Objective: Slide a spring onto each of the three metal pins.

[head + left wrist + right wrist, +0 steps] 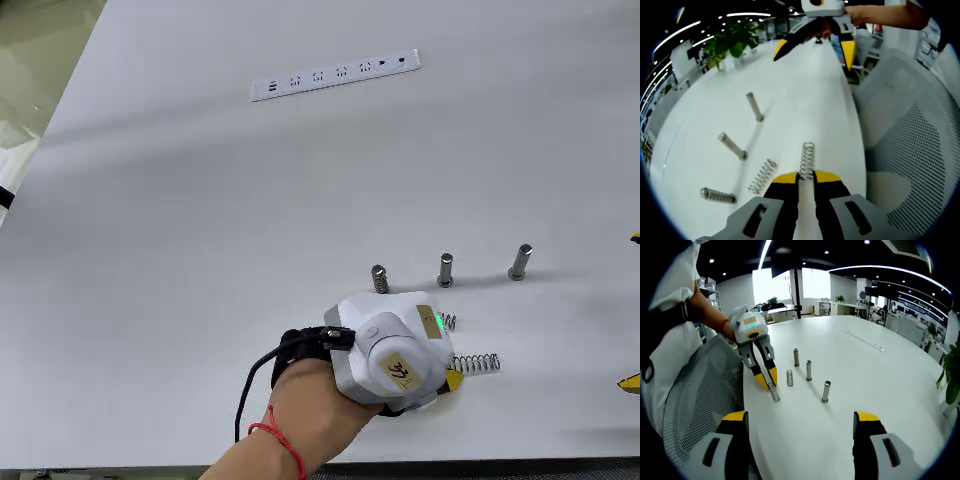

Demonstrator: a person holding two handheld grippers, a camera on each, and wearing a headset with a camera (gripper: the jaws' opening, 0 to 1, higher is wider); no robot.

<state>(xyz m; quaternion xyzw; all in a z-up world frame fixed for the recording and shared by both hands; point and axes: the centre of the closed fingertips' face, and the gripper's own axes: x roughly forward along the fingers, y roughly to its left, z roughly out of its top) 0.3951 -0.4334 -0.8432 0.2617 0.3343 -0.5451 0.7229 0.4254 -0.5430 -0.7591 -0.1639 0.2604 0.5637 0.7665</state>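
1. Here, the left gripper (807,176) is seen set narrow on the near end of the spring (807,157), which is pinched between the yellow tips in the left gripper view.
2. The spring is laid flat on the surface (200,250). Its long axis runs on from the jaws toward 12 o'clock, so it is held end-on rather than across.
3. A second spring (762,176) is found just beside the jaws at about 9 o'clock, apart from them. Whether it stands or lies cannot be told.
4. The three pins are stood upright in a row.
   - The nearest pin (717,196), further out the same way, is already wrapped by a spring.
   - The middle pin (732,146) at 10 o'clock and the far pin (755,106) at 11 o'clock are bare.
5. The coming move is judged to turn on one relation: the held spring lies flat while the pins stand up. Its free end would have to be tipped over and brought down above the head of the middle pin, which is off to the left of where the spring points.
6. The right gripper (801,422) is held wide, with nothing between its jaws, well apart at 12 o'clock past the far pin. The left gripper is judged the nearer to the bare pins.
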